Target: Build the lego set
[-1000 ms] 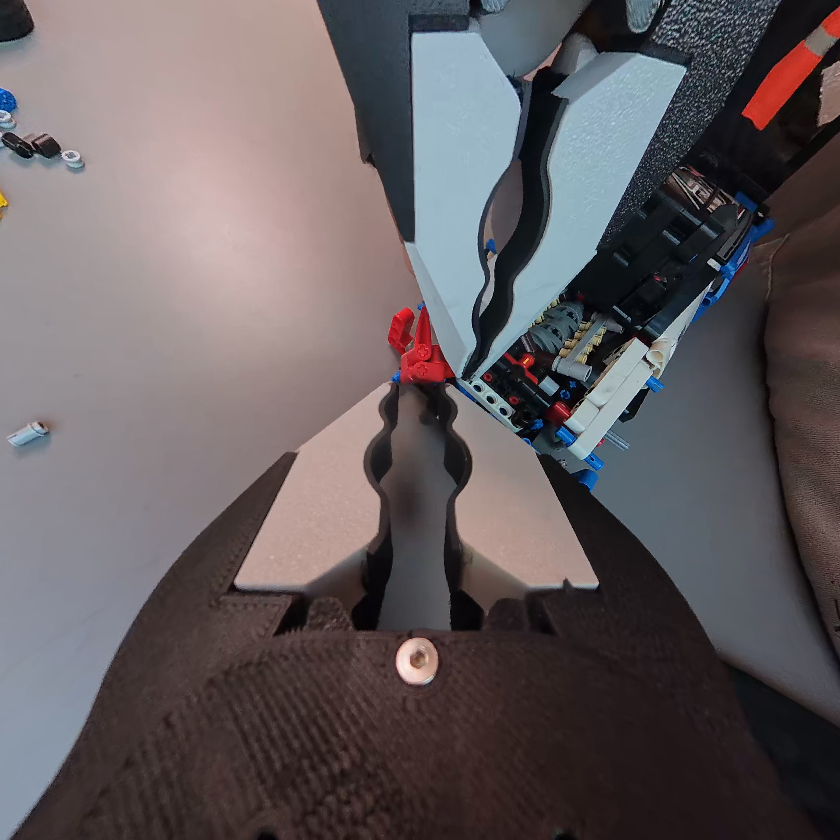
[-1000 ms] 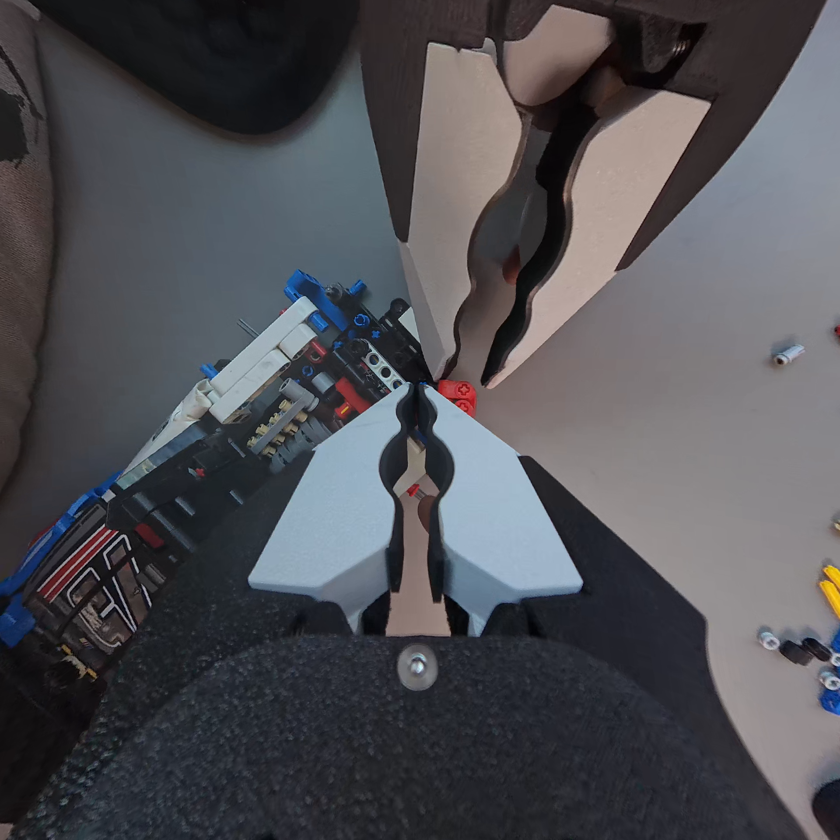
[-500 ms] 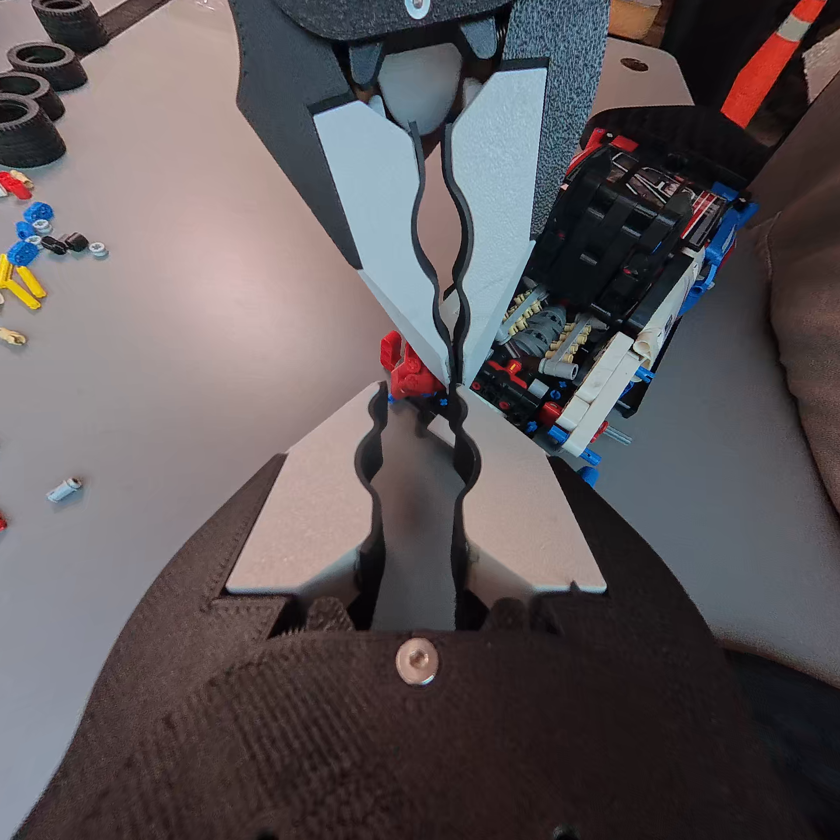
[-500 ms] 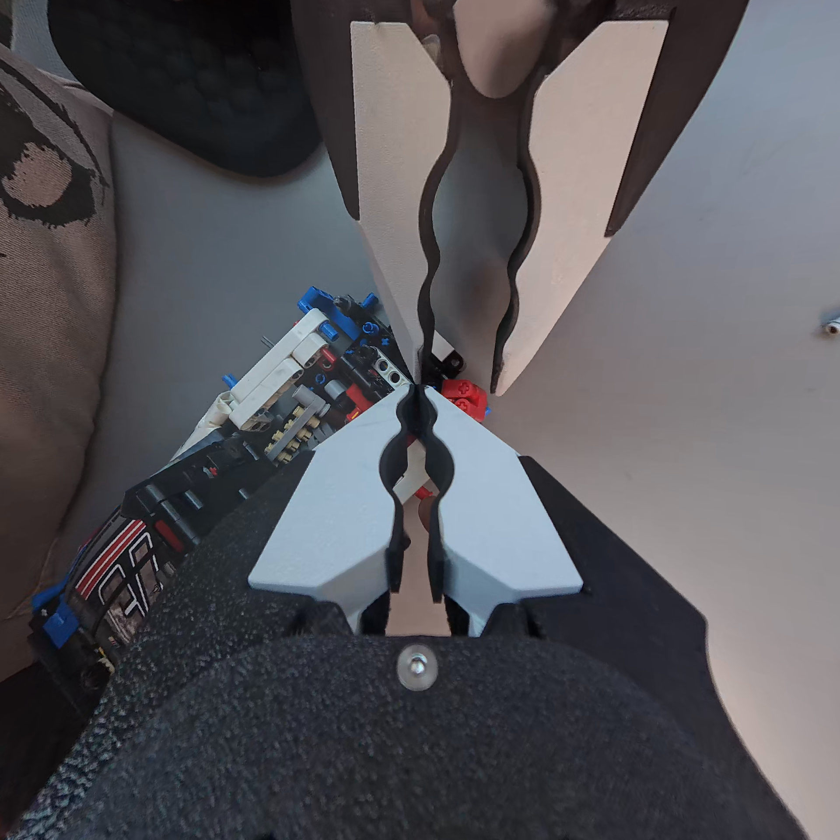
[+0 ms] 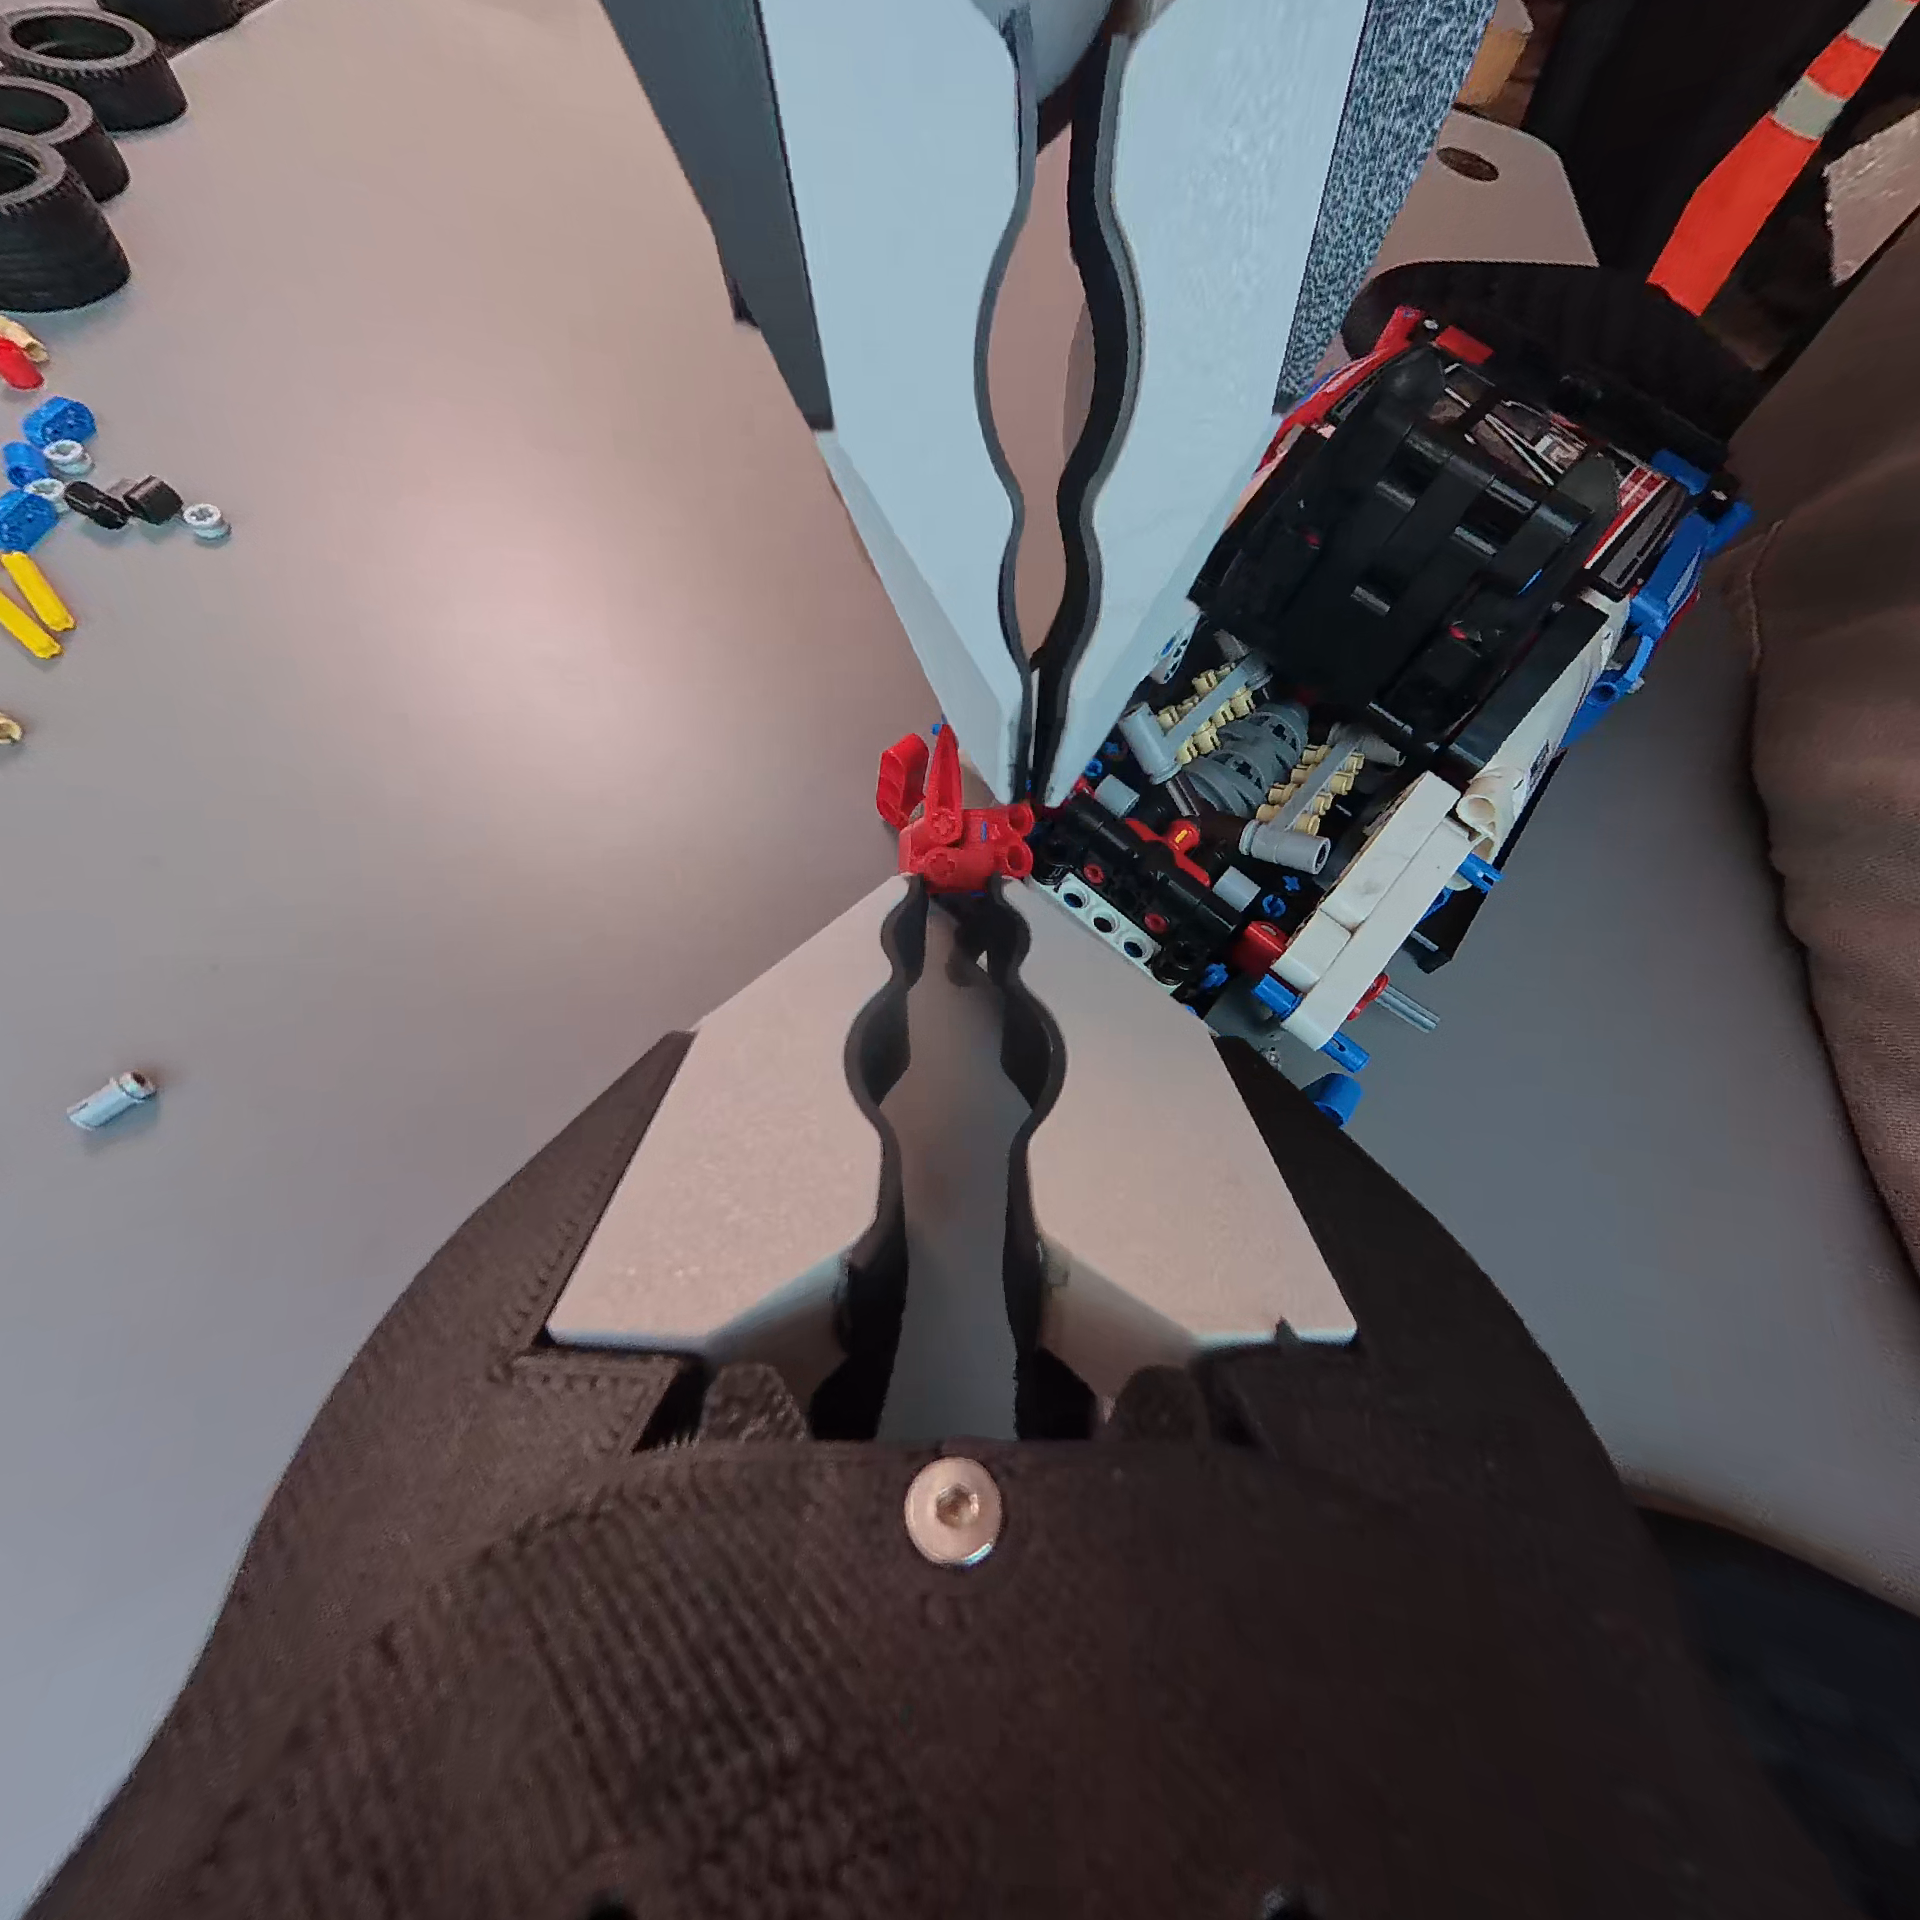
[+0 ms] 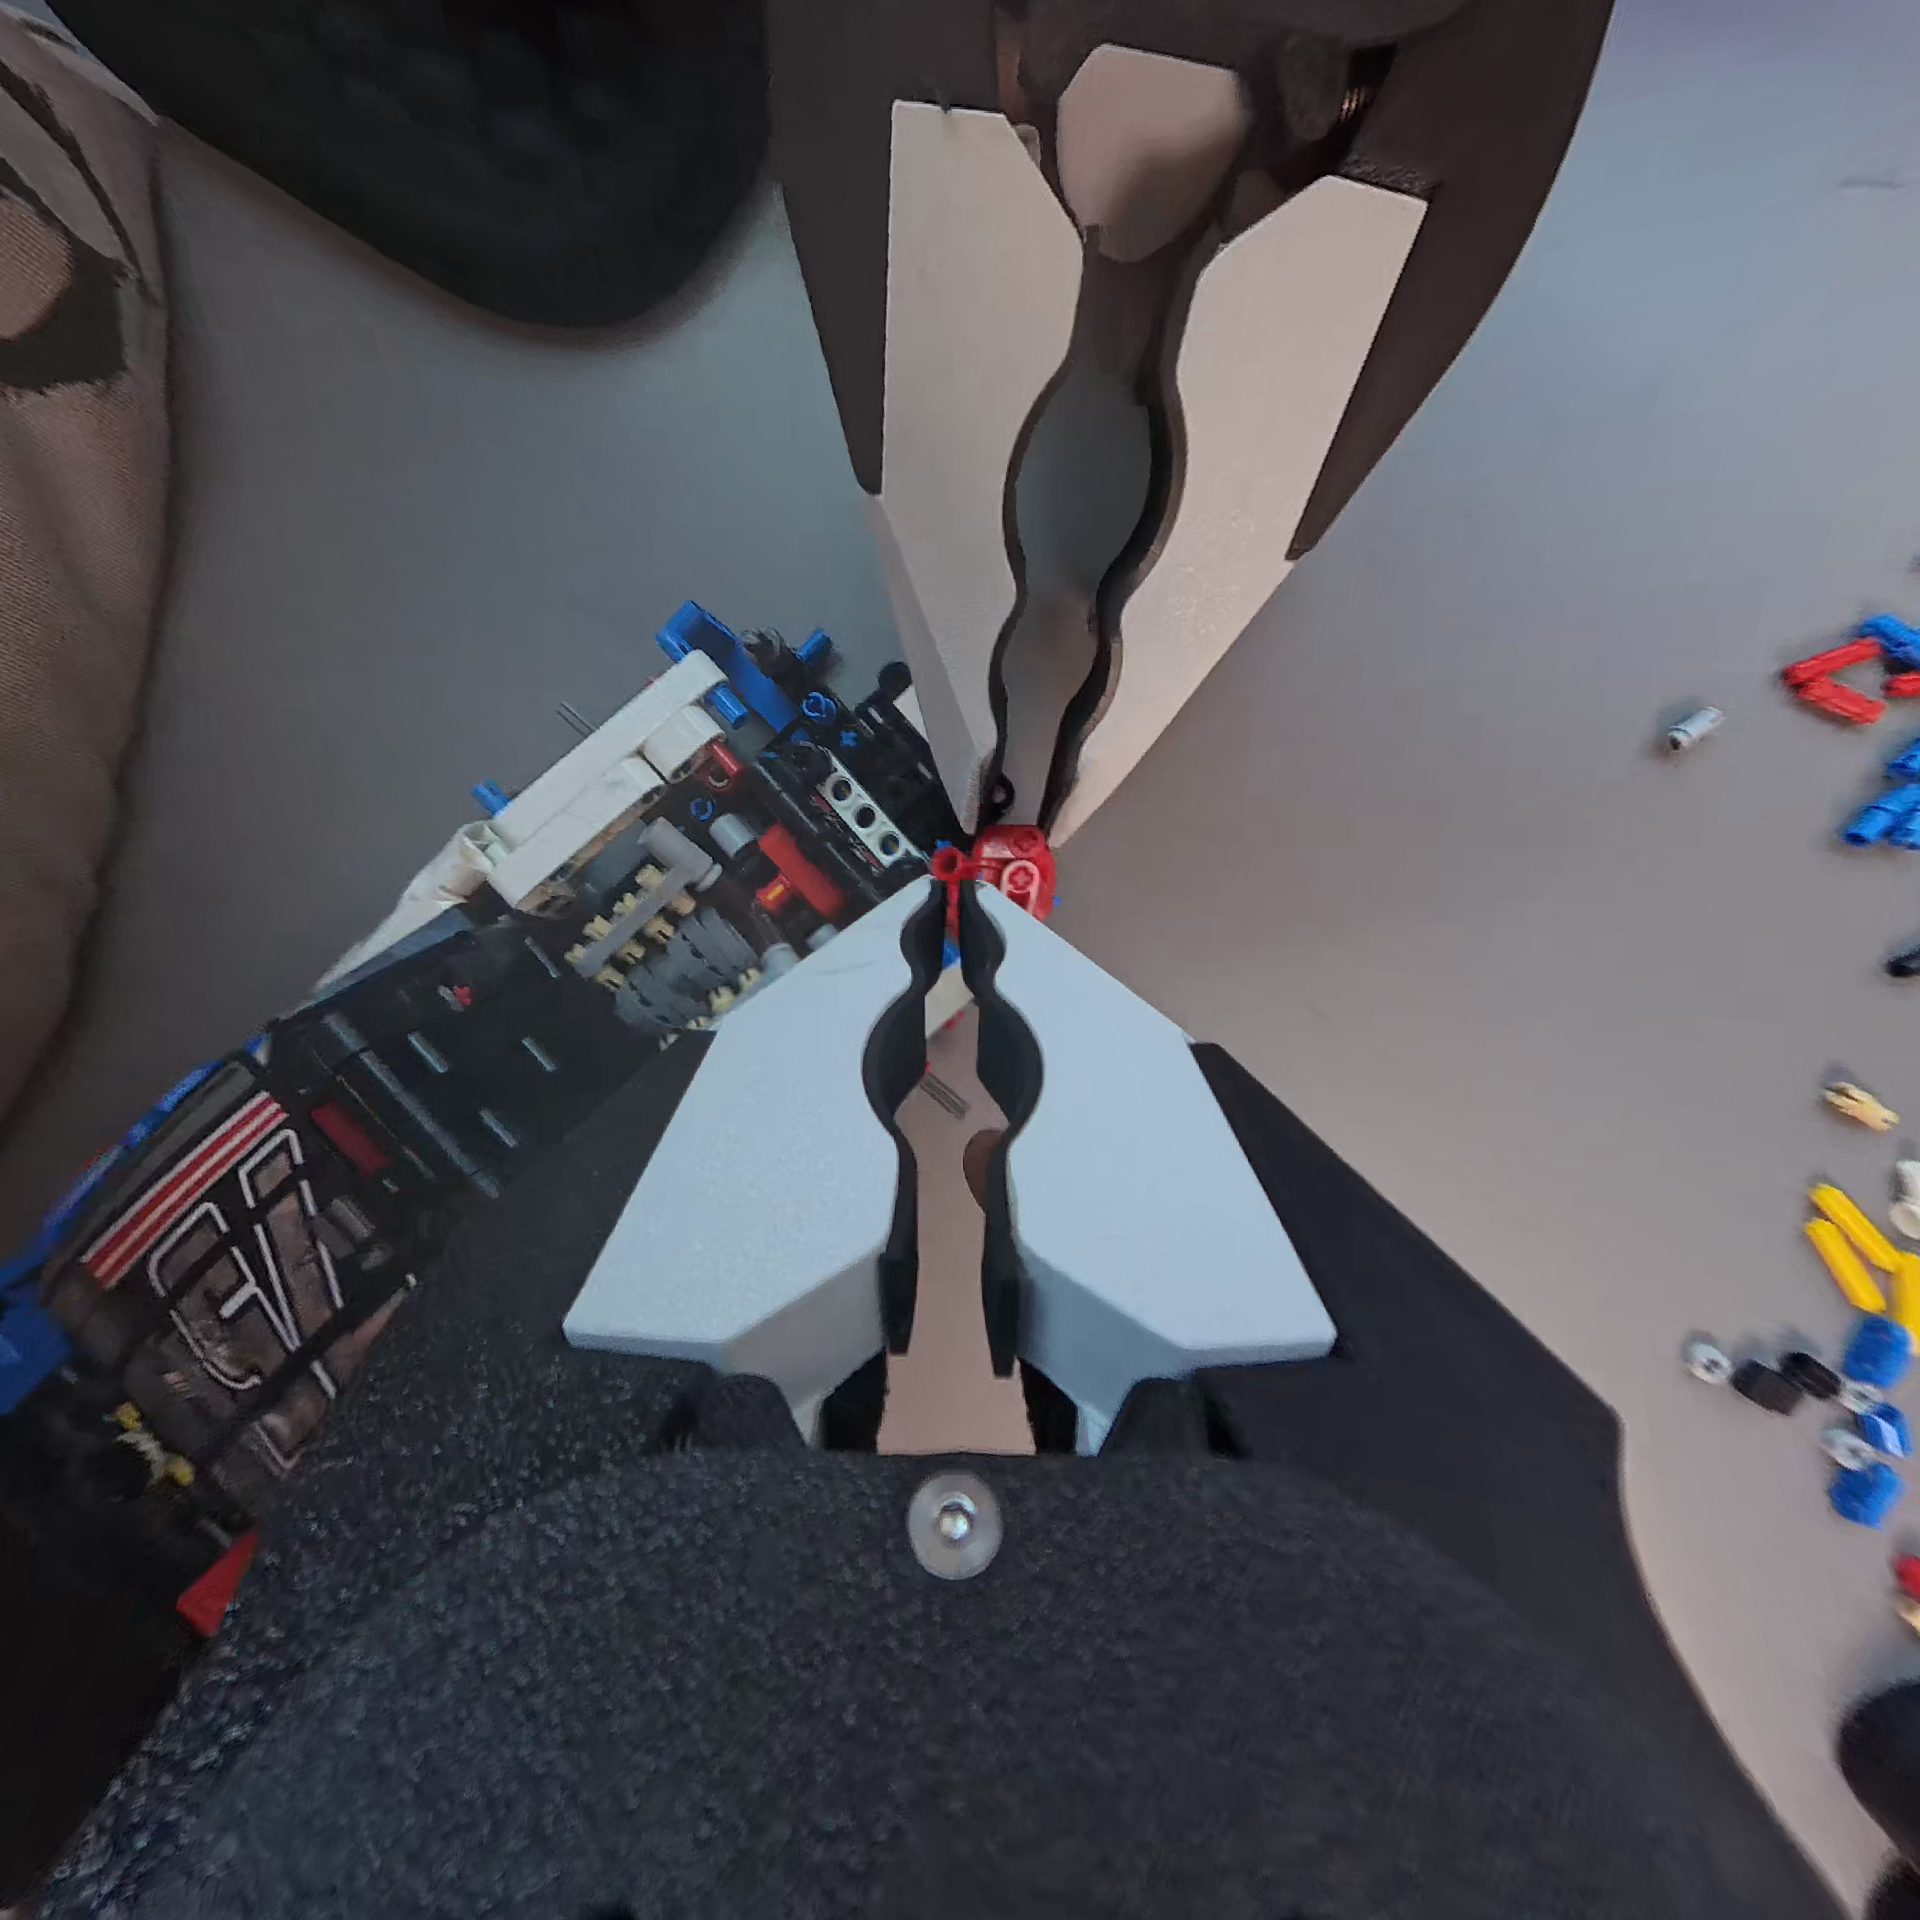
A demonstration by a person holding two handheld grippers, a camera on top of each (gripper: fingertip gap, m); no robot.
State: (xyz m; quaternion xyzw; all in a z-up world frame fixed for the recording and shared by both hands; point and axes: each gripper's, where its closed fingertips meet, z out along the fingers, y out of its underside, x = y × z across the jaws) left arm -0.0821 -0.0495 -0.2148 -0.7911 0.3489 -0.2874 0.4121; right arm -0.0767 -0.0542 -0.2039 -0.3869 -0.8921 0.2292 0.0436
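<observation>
A partly built lego car (image 5: pixel 1382 707), black, white and blue, lies on the grey table (image 5: pixel 468 727); it also shows in the right wrist view (image 6: pixel 582 935). A small red connector piece (image 5: pixel 961 836) sits at the car's near corner. My left gripper (image 5: pixel 951 899) comes from below and is shut on this red piece. My right gripper (image 5: pixel 1029 784) comes from above, its tips shut at the red piece's end beside the car. In the right wrist view my right gripper (image 6: pixel 948 888) pinches a thin red end (image 6: pixel 945 862), and my left gripper (image 6: pixel 1018 805) meets the red piece (image 6: pixel 1018 868) from above.
Black tyres (image 5: pixel 62 187) stand at the far left. Loose blue, black and yellow parts (image 5: pixel 62 520) and a pale grey pin (image 5: pixel 109 1099) lie left; they also show in the right wrist view (image 6: pixel 1860 1351). Brown fabric (image 5: pixel 1849 831) borders the table beside the car. The tips of both grippers are at nearly the same place.
My left gripper's jaws stood wider half a second ago and have narrowed onto the red piece. My right gripper has stayed shut at the car's corner. Both views have tilted a little.
</observation>
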